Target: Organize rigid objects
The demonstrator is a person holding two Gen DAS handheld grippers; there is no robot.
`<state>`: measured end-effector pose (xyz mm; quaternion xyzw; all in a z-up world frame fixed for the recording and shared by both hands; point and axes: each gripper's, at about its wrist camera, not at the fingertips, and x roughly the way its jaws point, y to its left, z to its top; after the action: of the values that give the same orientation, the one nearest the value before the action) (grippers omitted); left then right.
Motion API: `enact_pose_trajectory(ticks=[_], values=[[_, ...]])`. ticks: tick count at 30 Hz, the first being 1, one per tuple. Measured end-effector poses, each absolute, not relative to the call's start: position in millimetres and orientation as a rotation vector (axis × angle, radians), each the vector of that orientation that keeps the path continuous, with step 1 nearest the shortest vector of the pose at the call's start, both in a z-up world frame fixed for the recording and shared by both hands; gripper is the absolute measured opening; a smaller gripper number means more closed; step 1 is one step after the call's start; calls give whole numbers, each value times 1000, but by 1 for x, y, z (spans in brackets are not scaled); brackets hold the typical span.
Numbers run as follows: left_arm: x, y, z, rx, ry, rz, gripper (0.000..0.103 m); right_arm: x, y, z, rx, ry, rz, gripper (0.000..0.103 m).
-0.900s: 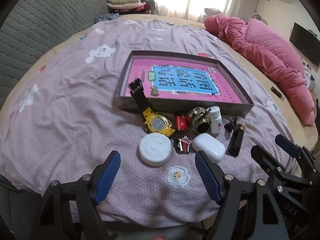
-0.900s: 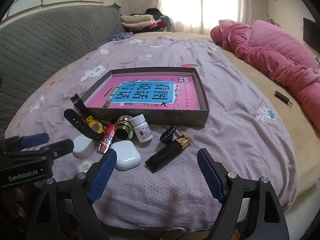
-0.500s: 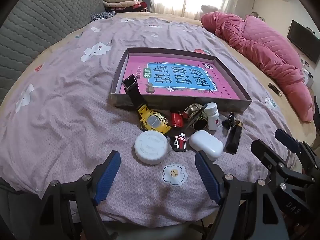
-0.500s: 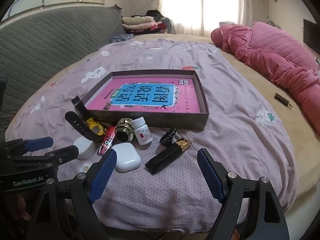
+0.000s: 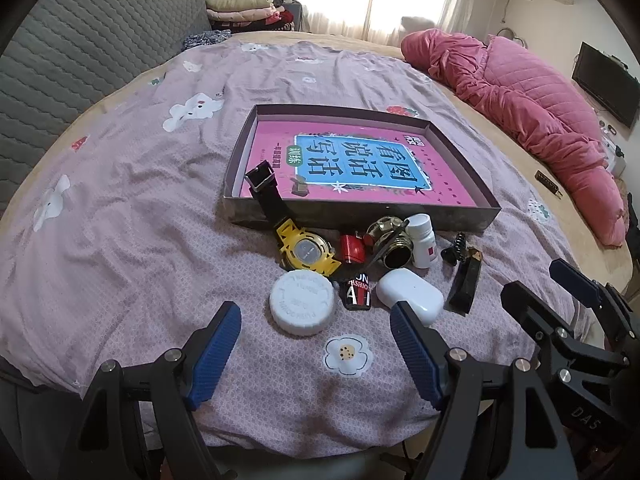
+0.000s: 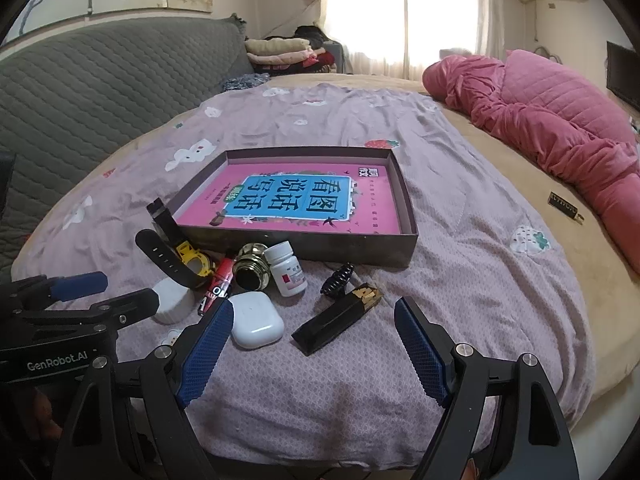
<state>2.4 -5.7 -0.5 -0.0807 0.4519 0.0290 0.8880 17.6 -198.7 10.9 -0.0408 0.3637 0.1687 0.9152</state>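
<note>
A: How far along is the sorting?

B: Barely begun. The box [image 5: 460, 216] holds only a book; the watch [image 5: 306, 250], white cap [image 5: 302, 307], earbud case [image 5: 412, 295] and pill bottle [image 5: 424, 246] lie on the bedspread just before it.

A: And the grippers?

B: Left gripper [image 5: 316, 354] and right gripper [image 6: 314, 354] both gape wide, holding nothing.

Shallow box [image 5: 362, 216] holding a pink book [image 5: 360, 168]; before it lie a yellow watch [image 5: 306, 250], white case [image 5: 410, 294], round lid [image 5: 302, 300], pill bottle [image 5: 424, 240].
</note>
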Motion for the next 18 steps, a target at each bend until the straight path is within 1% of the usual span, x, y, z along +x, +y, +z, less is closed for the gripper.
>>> enact_pose_trajectory(ticks=[18], values=[[1, -7, 1, -159, 929, 62, 76, 17, -198, 12, -80, 746, 356, 83]])
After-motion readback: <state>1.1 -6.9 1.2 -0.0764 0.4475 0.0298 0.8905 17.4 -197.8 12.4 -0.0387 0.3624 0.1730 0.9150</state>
